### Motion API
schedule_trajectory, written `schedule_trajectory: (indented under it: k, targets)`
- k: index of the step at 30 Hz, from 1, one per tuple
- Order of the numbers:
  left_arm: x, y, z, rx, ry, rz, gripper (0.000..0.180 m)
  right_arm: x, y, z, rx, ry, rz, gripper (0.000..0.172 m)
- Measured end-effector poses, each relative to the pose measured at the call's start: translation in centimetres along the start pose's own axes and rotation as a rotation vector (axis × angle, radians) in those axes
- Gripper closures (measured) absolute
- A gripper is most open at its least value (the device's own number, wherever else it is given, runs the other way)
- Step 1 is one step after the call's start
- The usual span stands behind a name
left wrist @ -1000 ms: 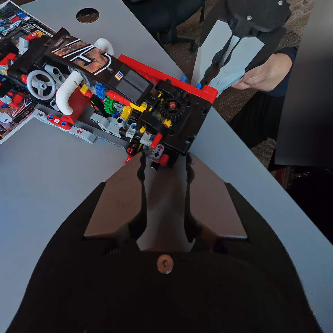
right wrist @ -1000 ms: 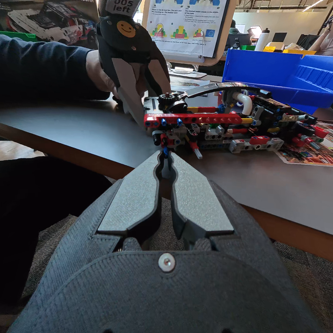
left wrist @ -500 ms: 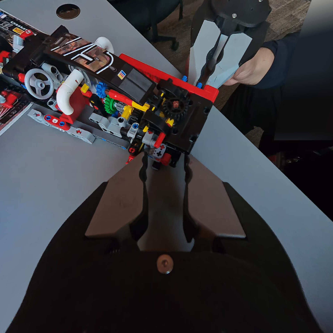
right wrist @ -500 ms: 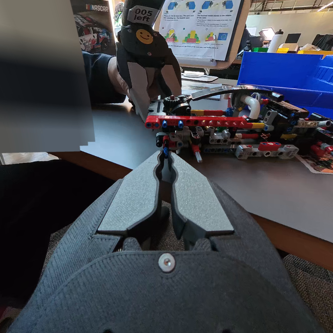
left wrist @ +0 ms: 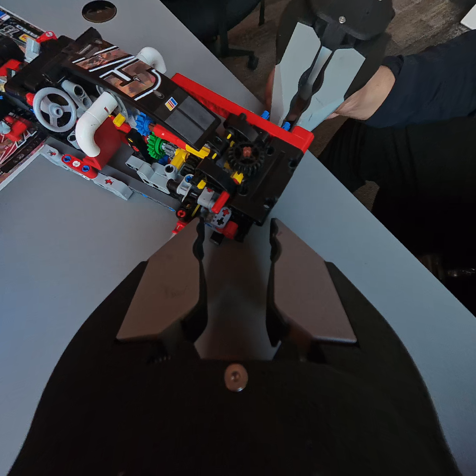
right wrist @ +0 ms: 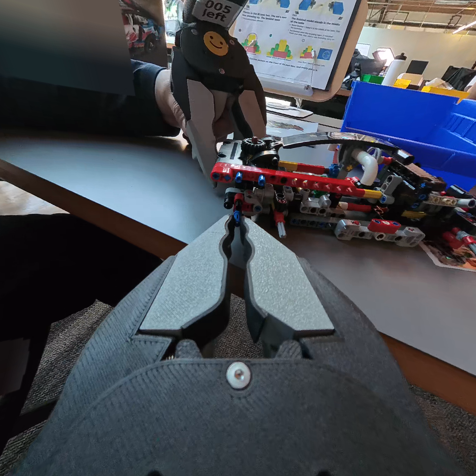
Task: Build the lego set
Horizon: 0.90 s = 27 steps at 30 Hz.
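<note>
A half-built brick car model (left wrist: pixel 180 121) with a red side beam (right wrist: pixel 283 177), a black gear and a grey steering wheel lies on the grey table (left wrist: pixel 77 257). My left gripper (left wrist: pixel 235 224) is open, with its tips at the model's near black end; the left finger (left wrist: pixel 198 231) is beside the small grey and red parts and the pads do not press on anything. It also shows in the right wrist view (right wrist: pixel 226 144), standing behind the model's end. My right gripper (right wrist: pixel 237 221) is shut on a small blue pin (right wrist: pixel 236 216), just below the red beam. It also shows in the left wrist view (left wrist: pixel 291 119).
A printed sheet (left wrist: pixel 15 144) lies under the model's far end. A blue bin (right wrist: pixel 401 123) stands behind the model, and a board with picture instructions (right wrist: pixel 296 43) behind that. The table edge (right wrist: pixel 103 211) runs close to my right gripper. A round hole (left wrist: pixel 99 11) is in the table top.
My left gripper's jaws narrowed a little at the model's end, then spread wider. The right gripper stayed shut on the blue pin, close under the red beam.
</note>
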<state>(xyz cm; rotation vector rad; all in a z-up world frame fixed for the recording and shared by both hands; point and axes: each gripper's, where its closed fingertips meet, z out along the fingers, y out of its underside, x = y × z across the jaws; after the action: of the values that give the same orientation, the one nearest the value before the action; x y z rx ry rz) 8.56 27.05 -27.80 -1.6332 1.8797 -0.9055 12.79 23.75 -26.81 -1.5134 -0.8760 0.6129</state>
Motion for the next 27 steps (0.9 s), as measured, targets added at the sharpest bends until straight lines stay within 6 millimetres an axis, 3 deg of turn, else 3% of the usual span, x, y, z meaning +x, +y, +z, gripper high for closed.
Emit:
schedule_trajectory:
  k: [13, 27]
  targets:
    - [-0.56, 0.14, 0.24, -0.014, -0.027, -0.036, 0.141, -0.07, -0.21, 0.10, -0.018, -0.018, -0.085, 0.171]
    - [-0.69, 0.14, 0.17, -0.010, -0.016, -0.059, 0.142, -0.04, -0.32, 0.36, -0.047, 0.013, 0.010, 0.171]
